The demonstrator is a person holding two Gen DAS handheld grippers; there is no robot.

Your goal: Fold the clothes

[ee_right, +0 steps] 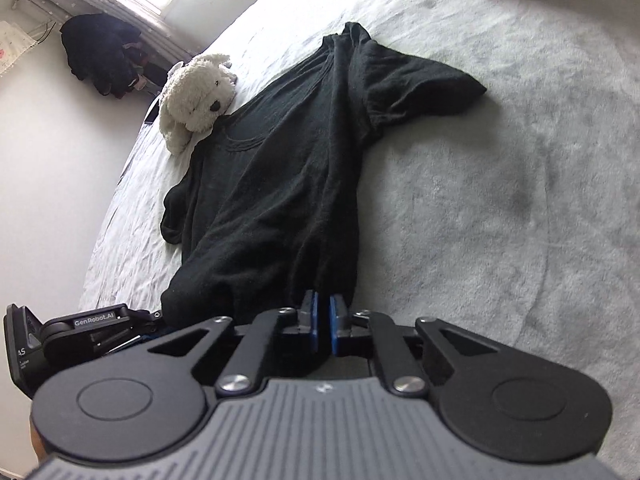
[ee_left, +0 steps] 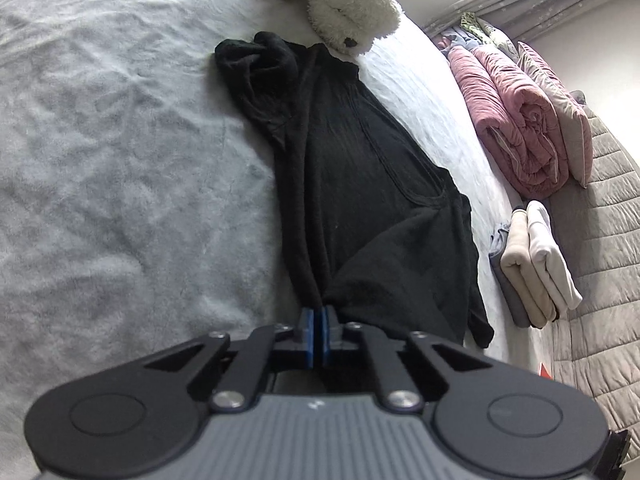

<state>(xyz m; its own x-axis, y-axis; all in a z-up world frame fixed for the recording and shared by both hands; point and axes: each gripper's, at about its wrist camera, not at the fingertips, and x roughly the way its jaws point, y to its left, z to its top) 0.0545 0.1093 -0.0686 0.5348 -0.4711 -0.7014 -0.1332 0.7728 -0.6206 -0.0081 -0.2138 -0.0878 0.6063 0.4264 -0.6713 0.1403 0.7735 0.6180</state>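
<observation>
Lying lengthwise on the fluffy grey bed (ee_left: 100,140), the black short-sleeved knit shirt (ee_left: 360,184) is bunched at its hem, where both the left gripper (ee_left: 319,312) and the right gripper (ee_right: 323,312) have their jaws clenched on the cloth.

1. The left wrist camera sits just behind the left gripper (ee_left: 319,312), low over the bed (ee_left: 120,160), and looks along the black shirt (ee_left: 360,184) toward the white plush dog (ee_left: 340,4) and the window.
2. The right wrist camera sits just behind the right gripper (ee_right: 323,300), equally low, and faces the same dog (ee_right: 198,96) from the shirt's other hem corner.
3. Both views share the shirt, the dog and the bed; the left gripper's body (ee_right: 80,332) shows at the right view's lower left.
</observation>
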